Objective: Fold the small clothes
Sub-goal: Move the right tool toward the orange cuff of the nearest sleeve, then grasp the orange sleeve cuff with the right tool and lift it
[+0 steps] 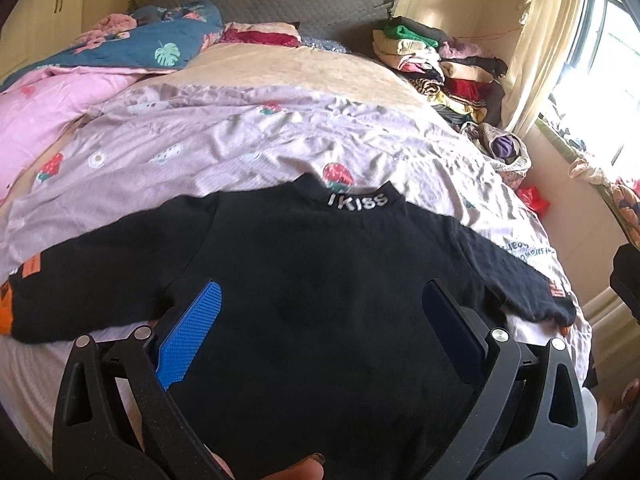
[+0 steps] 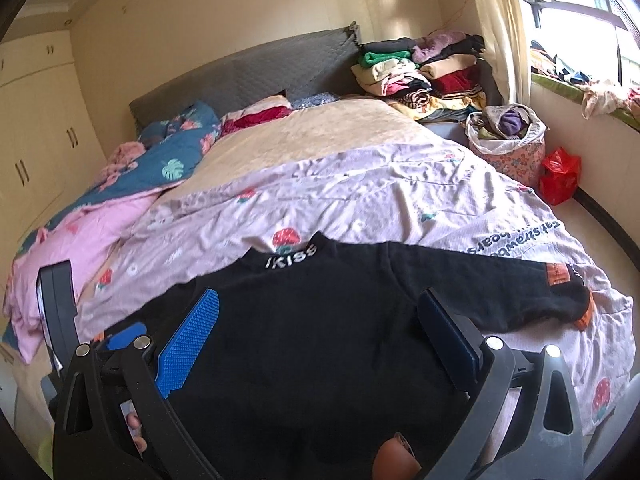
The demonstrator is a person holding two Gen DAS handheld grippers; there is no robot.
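Black sweater (image 1: 304, 264) lies flat on the bed (image 1: 248, 128), sleeves spread, ready for folding. Left hand-held gripper (image 1: 320, 320) and right hand-held gripper (image 2: 316, 328) both gape wide over its body, gripping nothing.

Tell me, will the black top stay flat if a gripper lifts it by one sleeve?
Probably not. The black top lies limp on the wrinkled bedspread, so it would likely droop. Its sleeve looks soft and thin, so probably light.
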